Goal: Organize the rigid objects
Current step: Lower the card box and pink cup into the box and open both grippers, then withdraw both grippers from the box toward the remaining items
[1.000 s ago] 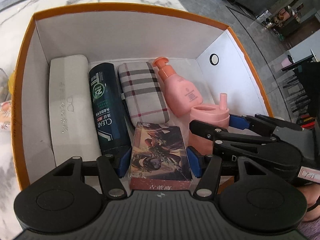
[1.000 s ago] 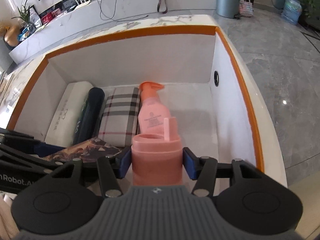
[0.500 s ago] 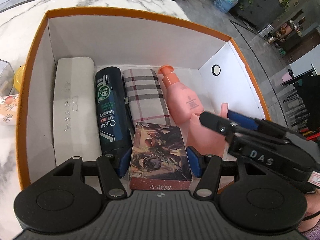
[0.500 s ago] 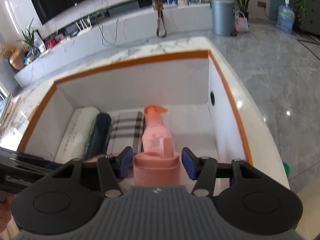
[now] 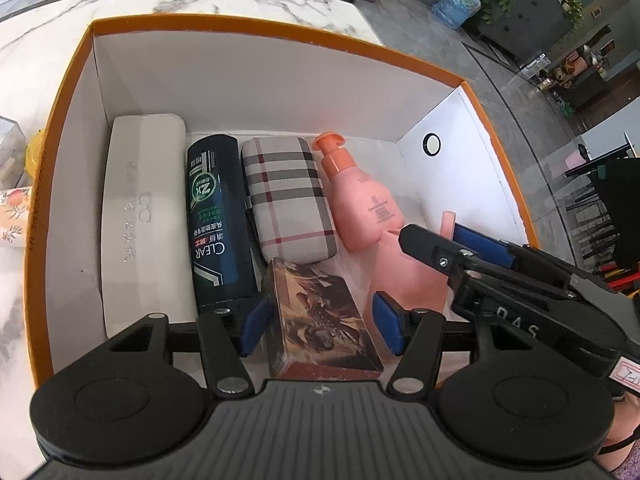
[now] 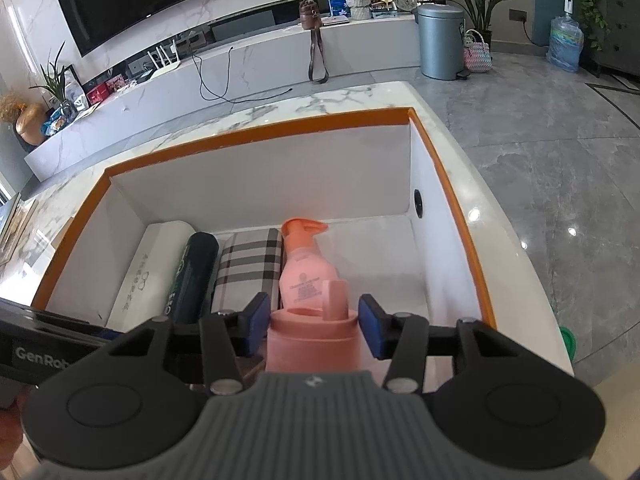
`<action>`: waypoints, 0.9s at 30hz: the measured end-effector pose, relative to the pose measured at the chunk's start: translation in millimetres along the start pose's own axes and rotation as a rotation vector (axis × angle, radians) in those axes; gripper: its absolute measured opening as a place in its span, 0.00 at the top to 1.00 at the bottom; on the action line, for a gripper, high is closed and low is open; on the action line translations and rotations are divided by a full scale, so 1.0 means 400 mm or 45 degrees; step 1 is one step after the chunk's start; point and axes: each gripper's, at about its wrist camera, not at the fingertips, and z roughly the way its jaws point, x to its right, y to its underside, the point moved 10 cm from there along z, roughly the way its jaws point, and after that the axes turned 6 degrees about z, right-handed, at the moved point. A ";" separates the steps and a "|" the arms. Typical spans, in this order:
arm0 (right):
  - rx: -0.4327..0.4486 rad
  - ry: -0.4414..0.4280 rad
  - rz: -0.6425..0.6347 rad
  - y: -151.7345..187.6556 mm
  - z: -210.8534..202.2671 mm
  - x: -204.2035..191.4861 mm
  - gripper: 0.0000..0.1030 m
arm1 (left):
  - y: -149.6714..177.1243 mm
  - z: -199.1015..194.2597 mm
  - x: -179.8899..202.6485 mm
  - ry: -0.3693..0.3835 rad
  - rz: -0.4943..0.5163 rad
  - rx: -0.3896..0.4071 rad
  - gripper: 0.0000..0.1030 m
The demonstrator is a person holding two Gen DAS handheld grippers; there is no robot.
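Both hand-held grippers work inside the orange-rimmed box [image 5: 72, 128] standing on the marble bench [image 5: 24, 80].

Left hand-held gripper [image 5: 320, 322]: the card box [image 5: 320, 316] lies between its fingers, near the box's front wall, long axis running along the fingers toward the far wall. Jaws have just been opening. The left pad looks touching or just beside the card box; a gap shows at the right pad. Judged released, resting on the box floor.

Right hand-held gripper [image 6: 314, 328]: the pink cup [image 6: 312, 344] stands upright between its fingers, spout tab up, in the front-right part of the box, just right of the card box. Jaws have just been closing. The left pad looks against the cup wall; at the right pad a thin gap seems to remain. Firm pinch cannot be confirmed.

Key relation: free floor lies toward the box's right wall and far-right corner, beyond the pink pump bottle [image 5: 360, 204]. The right hand-held gripper is nearer it.

The back row, left to right, all lying lengthwise: white case [image 5: 140, 216], dark shampoo bottle [image 5: 216, 220], plaid case [image 5: 288, 200], pump bottle.

Hidden: cup base and card box near end, behind the gripper bodies. Cup contact with the floor not visible.
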 end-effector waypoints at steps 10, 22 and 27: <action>-0.014 0.013 -0.014 0.004 0.013 -0.001 0.51 | -0.016 -0.070 -0.002 -0.024 0.043 0.104 0.31; -0.003 0.050 -0.074 0.003 0.003 -0.012 0.45 | -0.022 -0.183 -0.039 -0.096 0.110 0.235 0.32; 0.056 0.107 -0.135 -0.008 -0.022 -0.028 0.36 | -0.019 -0.242 -0.073 -0.114 0.094 0.299 0.32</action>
